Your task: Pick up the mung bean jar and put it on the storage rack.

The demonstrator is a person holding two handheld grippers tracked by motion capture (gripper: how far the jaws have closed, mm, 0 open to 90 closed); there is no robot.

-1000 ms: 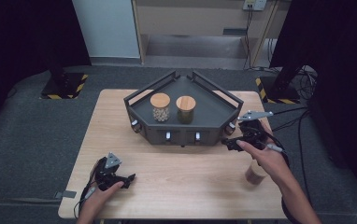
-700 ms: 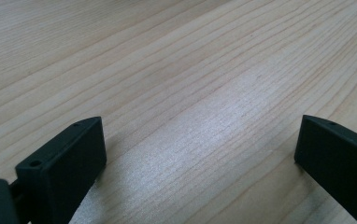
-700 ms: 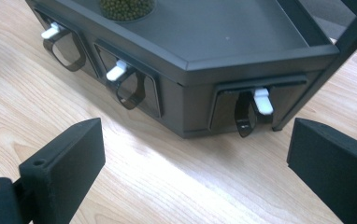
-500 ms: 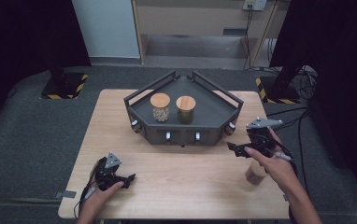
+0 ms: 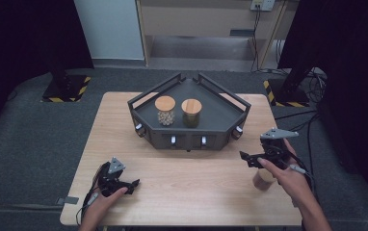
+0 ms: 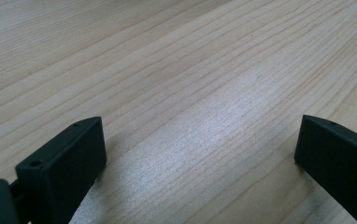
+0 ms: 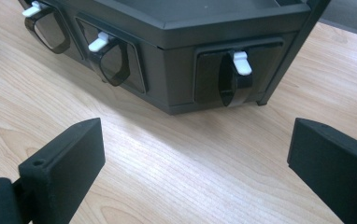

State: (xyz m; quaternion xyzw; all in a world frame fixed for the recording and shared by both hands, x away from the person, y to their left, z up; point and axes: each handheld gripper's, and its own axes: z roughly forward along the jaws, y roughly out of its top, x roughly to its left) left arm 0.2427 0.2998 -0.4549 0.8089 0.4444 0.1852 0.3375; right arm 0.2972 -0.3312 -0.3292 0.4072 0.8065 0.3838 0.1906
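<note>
Since the earlier frames your right hand has moved back from the dark tray [image 5: 230, 103] toward the right edge of the tabletop [image 5: 191, 178], and your right tool [image 5: 247, 158] has risen a little with it. Your left tool [image 5: 133, 184] has stayed where it was, near the front left corner of the tabletop. The two jars on the tray have not moved.

Your right tool is open, with its jaws wide apart and nothing between them. In the right gripper view it [image 7: 195, 154] points at the front right corner of the tray [image 7: 176, 56], near it but not touching. Three dark loop handles with white clips hang on the faces of the tray there. The nearest handle [image 7: 235, 79] hangs upright, so its long axis runs up and down.

Your left tool is also open and holds nothing. In the left gripper view its jaws [image 6: 200, 158] stand wide over bare wood.

The jar with pale round pieces [image 5: 165, 110] and the jar with dark content [image 5: 191, 112] stand upright side by side on the tray, each under a wooden lid. A small brown cylinder [image 5: 263, 179] stands near the right edge, just beside your right hand [image 5: 288, 175].

I cannot read any label or writing on these things.
</note>
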